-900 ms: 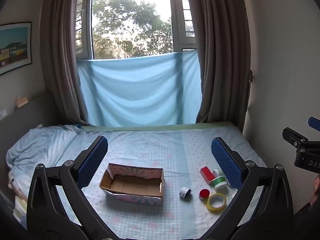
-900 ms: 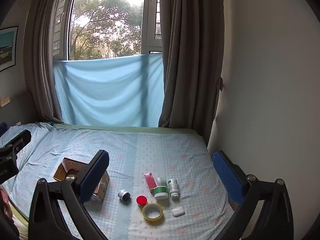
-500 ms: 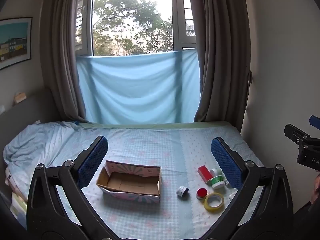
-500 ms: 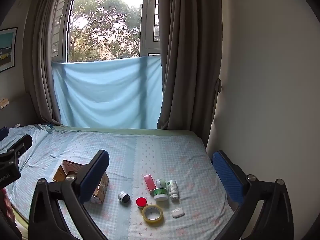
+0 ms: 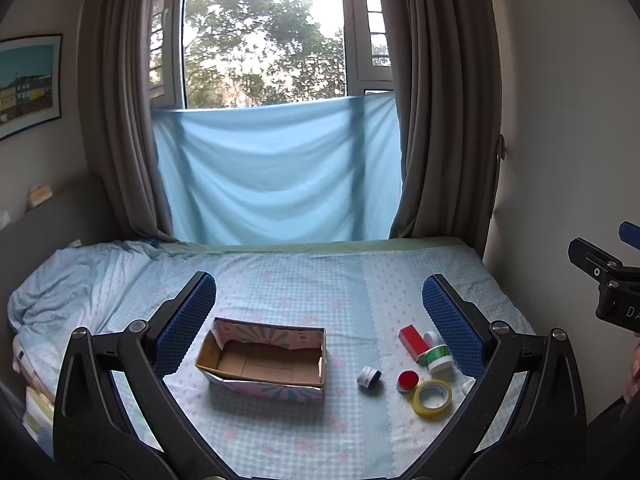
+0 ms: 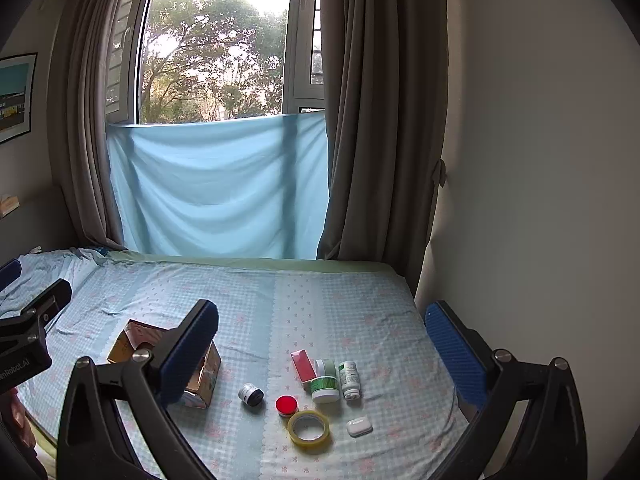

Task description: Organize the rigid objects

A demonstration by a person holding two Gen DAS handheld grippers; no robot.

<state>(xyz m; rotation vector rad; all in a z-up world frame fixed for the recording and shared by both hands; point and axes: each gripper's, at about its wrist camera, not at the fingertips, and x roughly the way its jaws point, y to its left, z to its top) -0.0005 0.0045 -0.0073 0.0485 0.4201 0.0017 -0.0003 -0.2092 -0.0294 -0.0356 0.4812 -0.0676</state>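
An open cardboard box [image 5: 262,362] lies empty on the bed; it also shows in the right wrist view [image 6: 208,372]. To its right sit a small black-and-white jar [image 6: 251,395], a red-lidded jar [image 6: 286,405], a yellow tape roll [image 6: 309,429], a red box [image 6: 303,365], a green-banded jar [image 6: 325,386], a white bottle [image 6: 349,378] and a white earbud case [image 6: 359,426]. My left gripper [image 5: 319,300] is open and empty above the box. My right gripper [image 6: 320,330] is open and empty above the small items.
The bed [image 6: 340,320] has a light blue checked sheet. A wall [image 6: 520,200] runs along its right side. Curtains and a blue cloth [image 6: 216,184] hang over the window behind. Rumpled bedding [image 5: 60,280] lies at the left.
Both views have shifted slightly; the box and items sit a little lower and closer in the frames. Both grippers stay open and empty.
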